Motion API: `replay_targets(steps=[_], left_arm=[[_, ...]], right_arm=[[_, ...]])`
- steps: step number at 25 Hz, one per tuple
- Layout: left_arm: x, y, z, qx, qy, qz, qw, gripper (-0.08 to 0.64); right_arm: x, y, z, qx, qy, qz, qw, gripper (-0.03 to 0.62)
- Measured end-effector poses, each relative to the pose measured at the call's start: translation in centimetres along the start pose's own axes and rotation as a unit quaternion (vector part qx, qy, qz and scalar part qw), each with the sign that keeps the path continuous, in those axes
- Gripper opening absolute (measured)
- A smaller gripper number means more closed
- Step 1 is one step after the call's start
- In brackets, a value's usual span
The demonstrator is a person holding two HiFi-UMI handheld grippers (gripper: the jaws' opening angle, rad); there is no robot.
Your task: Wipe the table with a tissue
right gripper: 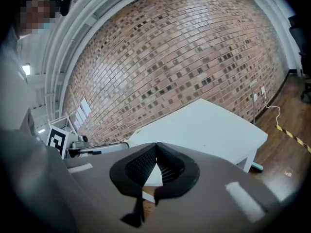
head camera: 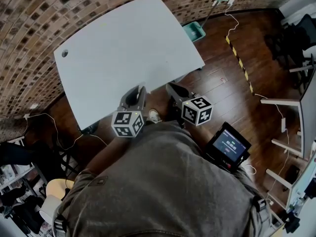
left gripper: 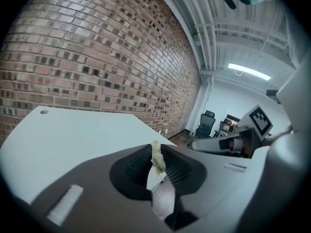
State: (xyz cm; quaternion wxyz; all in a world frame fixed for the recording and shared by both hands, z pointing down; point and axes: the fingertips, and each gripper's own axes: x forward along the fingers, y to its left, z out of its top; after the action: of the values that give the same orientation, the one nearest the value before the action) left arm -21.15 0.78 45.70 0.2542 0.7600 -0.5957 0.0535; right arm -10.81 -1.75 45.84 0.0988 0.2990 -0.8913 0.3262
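Observation:
The white table [head camera: 123, 48] stands against a brick wall, its top bare. My left gripper [head camera: 137, 98] is held at the table's near edge. In the left gripper view it [left gripper: 155, 147] is shut on a small crumpled yellowish tissue scrap [left gripper: 157, 160], which sticks up between the fingertips; the table [left gripper: 63, 135] lies ahead and below. My right gripper [head camera: 174, 92] hangs beside it, just off the near edge. Its tips [right gripper: 156, 144] meet with nothing between them. The tissue does not show in the head view.
A teal bin [head camera: 194, 31] sits on the wooden floor by the table's far right corner. A device with a lit screen [head camera: 228, 144] is on the floor at my right. A black-and-yellow strip [head camera: 239, 63] crosses the floor; office chairs [head camera: 291, 38] stand far right.

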Motion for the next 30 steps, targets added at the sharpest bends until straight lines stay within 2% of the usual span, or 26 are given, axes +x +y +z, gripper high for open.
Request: replay_targets(steps=[11,18,30], left_arm=[[6.0,1.4,1.1,0.013,0.032,0.006,0.9994,0.055],[9.4,1.8,-0.9,0.036,0.080,0.019,0.9960,0.055],[14.0,3.0,-4.9,0.068,0.156,0.042,0.9846,0.055]], right_arm=[[3.2,-5.3,4.1,0.014,-0.005,-0.009,1.000,0.012],[3.6,-8.7,5.0,0.025,0.001,-0.016,1.000,0.012],[4.8,-13.3,3.8,0.040,0.028,-0.022,0.999,0.012]])
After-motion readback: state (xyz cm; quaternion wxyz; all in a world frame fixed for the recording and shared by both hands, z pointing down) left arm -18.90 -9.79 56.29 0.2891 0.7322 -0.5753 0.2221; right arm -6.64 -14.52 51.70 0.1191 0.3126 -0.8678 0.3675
